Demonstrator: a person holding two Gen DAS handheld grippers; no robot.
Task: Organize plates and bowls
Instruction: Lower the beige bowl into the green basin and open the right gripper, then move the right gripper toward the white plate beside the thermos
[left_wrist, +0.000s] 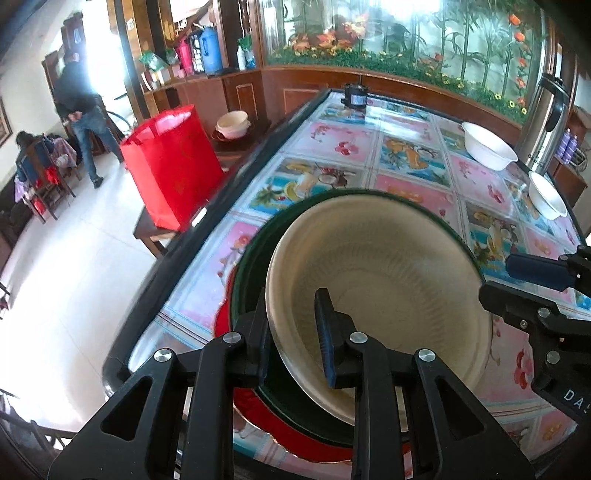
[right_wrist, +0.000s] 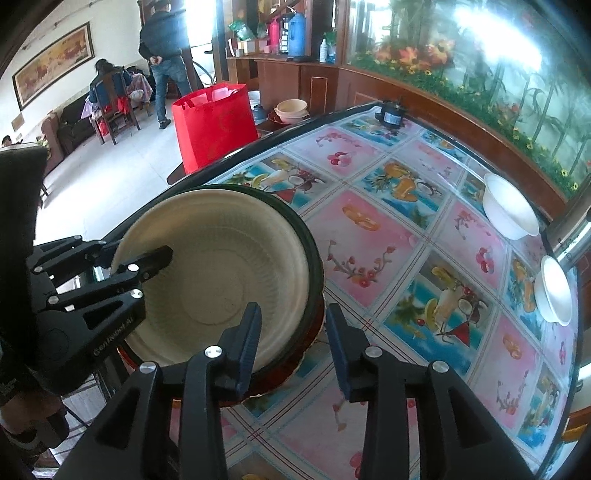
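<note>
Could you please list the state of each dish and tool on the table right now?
Cream bowl: upright, nested in the stack.
Green dish: under the cream bowl.
Red plate: bottom of the stack.
Two white bowls: upright, empty, apart at the far edge.
Left tool: open, straddling the cream bowl's rim.
Right tool: open, straddling the stack's rim.

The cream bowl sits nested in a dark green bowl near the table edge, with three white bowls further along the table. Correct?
Not quite: there are two white bowls further along the table, not three, as the right wrist view shows. The cream bowl does sit nested in the dark green bowl near the table edge.
</note>
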